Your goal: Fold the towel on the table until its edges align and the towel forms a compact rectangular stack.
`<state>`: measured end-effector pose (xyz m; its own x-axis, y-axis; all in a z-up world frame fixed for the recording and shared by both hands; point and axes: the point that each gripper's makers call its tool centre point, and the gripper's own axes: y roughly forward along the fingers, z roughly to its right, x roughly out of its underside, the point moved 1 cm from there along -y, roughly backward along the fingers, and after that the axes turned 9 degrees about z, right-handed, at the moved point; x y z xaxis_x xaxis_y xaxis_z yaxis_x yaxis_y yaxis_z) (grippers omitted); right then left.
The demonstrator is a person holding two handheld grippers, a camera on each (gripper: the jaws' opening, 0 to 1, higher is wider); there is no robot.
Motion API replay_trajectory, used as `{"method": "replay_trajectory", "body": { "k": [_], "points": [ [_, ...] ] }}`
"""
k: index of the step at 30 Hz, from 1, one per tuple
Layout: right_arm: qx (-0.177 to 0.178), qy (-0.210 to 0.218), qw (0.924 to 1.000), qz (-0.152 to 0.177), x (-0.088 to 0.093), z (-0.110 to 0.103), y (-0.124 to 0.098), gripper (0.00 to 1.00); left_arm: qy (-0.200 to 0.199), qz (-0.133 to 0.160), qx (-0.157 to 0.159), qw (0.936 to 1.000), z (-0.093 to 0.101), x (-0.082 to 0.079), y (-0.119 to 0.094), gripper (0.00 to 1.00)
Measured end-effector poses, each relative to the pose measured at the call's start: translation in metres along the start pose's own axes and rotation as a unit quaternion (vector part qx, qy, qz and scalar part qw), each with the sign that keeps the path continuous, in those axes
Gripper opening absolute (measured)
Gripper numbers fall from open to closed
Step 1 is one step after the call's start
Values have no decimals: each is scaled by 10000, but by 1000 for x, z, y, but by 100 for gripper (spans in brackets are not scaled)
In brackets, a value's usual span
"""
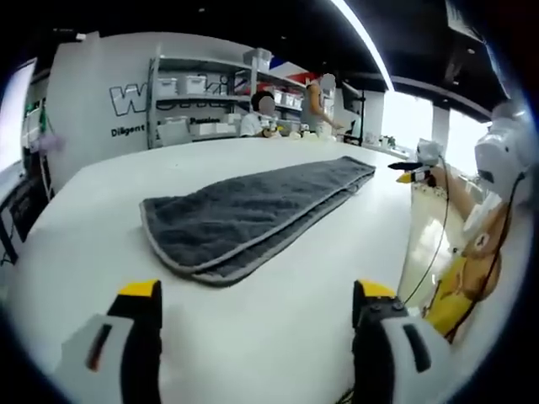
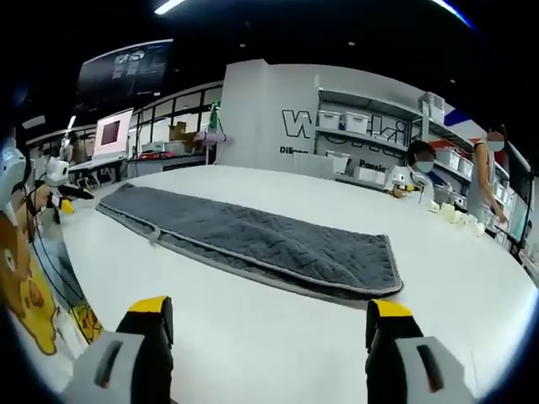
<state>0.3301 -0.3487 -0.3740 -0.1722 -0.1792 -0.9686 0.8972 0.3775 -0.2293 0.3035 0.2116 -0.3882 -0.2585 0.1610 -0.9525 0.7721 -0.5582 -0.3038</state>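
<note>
The towel (image 1: 253,215) lies flat on the white table (image 1: 278,353), a long dark grey strip with a pale trim, already doubled lengthwise so one layer sits on the other with the lower edge peeping out along one side. It looks thick, plush and limp; I'd judge it will sag and drape when lifted, with enough weight to stay put once laid down, and nothing fragile about it. The short end corners are the natural places to pinch, both layers together. From the other side the same towel (image 2: 253,240) stretches across the table (image 2: 278,353). The left gripper (image 1: 257,295) hovers short of one near end, jaws spread wide and empty. The right gripper (image 2: 269,316) hangs likewise, wide apart, holding nothing. Shelves with bins (image 2: 354,126) and people stand beyond.
</note>
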Motion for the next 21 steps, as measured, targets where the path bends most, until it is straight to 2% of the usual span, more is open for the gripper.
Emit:
{"method": "replay_trajectory", "body": {
  "k": [8,17,21],
  "points": [
    [84,111,9999,36,1,1,-2,99,43,-2,20,10000,-1,0,1,99],
    [271,259,9993,19,5,7,-5,99,8,137,-67,9999,-5,-3,-4,99],
    [357,447,9983,136,0,9,-7,99,28,213,-118,9997,-8,-5,-7,99]
  ]
}}
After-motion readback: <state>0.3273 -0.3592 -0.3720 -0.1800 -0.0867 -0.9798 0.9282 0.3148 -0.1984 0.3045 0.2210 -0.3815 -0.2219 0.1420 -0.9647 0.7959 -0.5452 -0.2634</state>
